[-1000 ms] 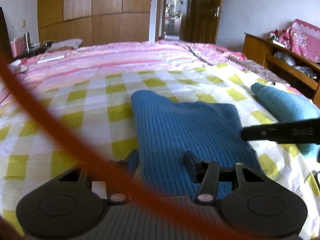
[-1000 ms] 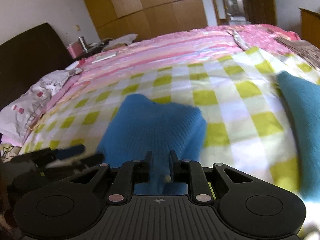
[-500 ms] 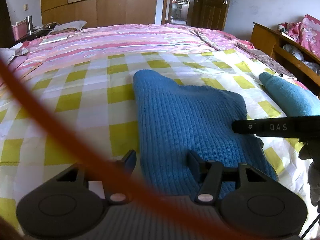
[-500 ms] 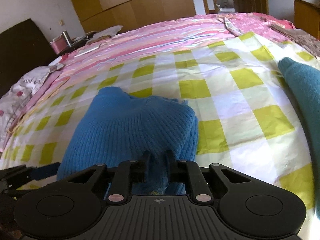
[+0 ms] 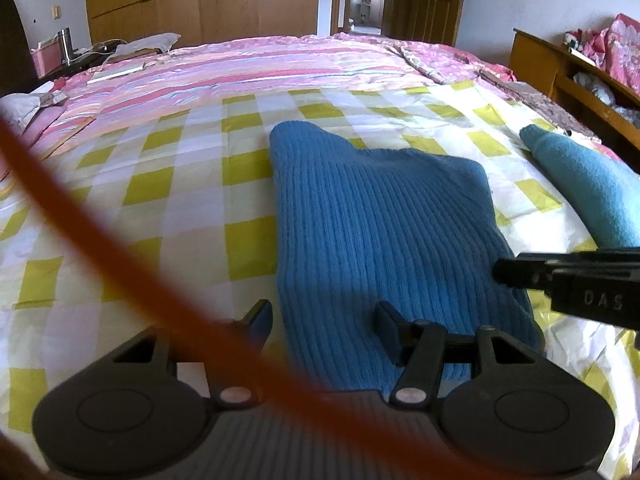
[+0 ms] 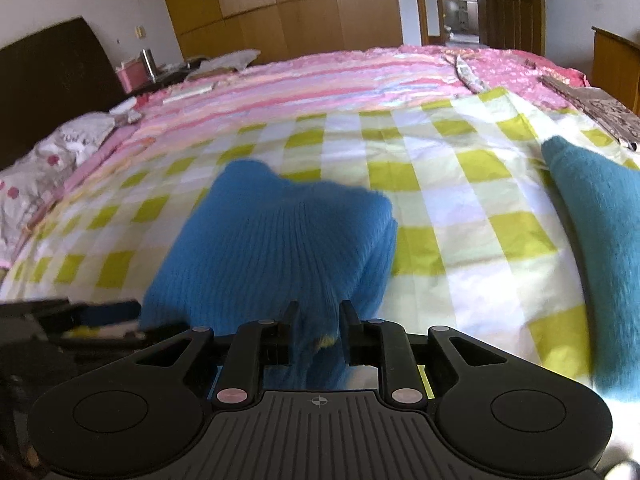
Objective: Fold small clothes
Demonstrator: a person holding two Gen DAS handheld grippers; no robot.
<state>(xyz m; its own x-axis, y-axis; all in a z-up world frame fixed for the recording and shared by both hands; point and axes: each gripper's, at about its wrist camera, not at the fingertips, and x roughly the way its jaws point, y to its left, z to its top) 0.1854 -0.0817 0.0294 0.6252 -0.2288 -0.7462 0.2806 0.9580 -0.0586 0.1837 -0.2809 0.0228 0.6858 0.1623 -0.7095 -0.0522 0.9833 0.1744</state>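
Blue knit garment [image 6: 276, 248], near edge pinched by right gripper [image 6: 318, 320], left gripper [image 5: 322, 320] spread wide

My two black plastic tongs, seen from their own wrist cameras.

My left gripper [image 5: 323, 316] has a ribbed grey-black base, two round discs, angular linkage arms with pale pinkish rivets, and a blurred orange cable [image 5: 80, 216] crossing in front. My right gripper [image 6: 318, 314] is built alike, a small crosshair mark on its base; white letters "DAS" mark its side.
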